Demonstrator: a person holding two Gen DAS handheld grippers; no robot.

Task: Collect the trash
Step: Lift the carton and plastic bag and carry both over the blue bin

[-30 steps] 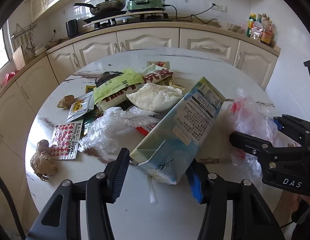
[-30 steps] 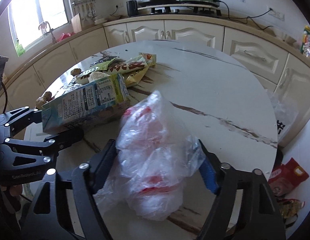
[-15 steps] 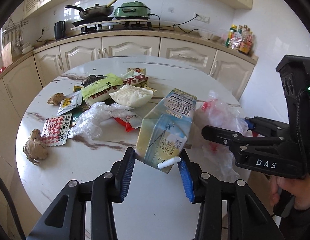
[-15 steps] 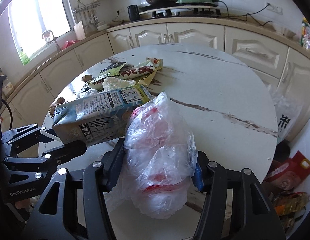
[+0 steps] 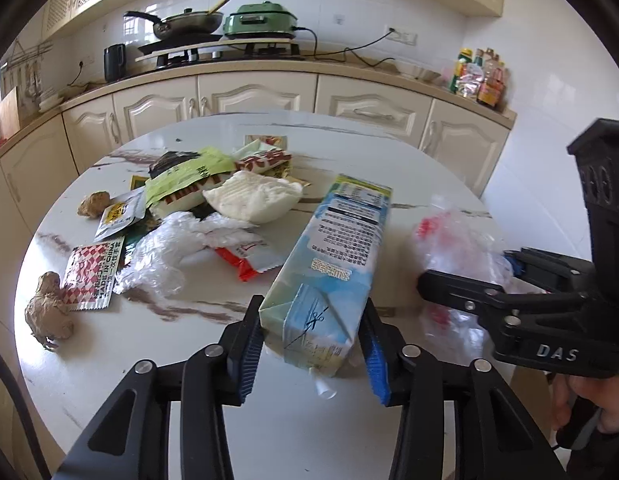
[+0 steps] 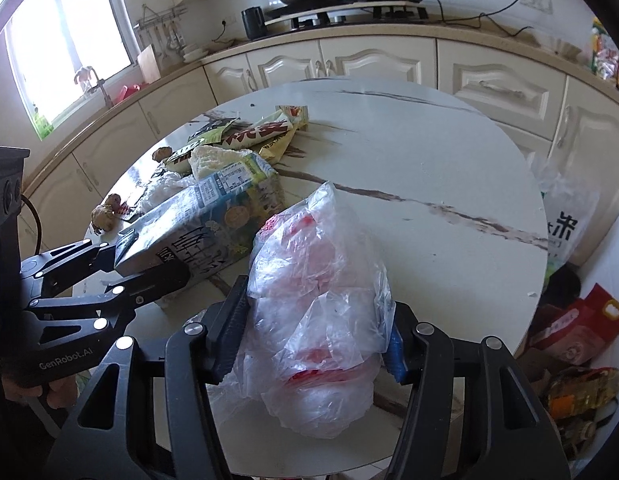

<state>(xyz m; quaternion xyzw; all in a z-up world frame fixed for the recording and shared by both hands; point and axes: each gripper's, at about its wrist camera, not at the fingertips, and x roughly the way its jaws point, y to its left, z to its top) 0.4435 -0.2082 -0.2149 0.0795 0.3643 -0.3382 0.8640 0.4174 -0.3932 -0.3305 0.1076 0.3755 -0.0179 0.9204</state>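
While the left hand-held gripper [image 5: 311, 344] has just been closing on the milk carton [image 5: 329, 276] above the desk [image 5: 409, 168], the right hand-held gripper [image 6: 315, 332] squeezes a soft, light, slippery plastic bag [image 6: 321, 304]. The carton looks stiff and light, best pinched across its flat sides.

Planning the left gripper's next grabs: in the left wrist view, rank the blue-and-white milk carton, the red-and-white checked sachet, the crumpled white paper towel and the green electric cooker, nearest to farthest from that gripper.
1. Blue-and-white milk carton: between the left gripper fingers.
2. Red-and-white checked sachet: table's left side.
3. Crumpled white paper towel: mid-table, in the pile.
4. Green electric cooker: back counter.
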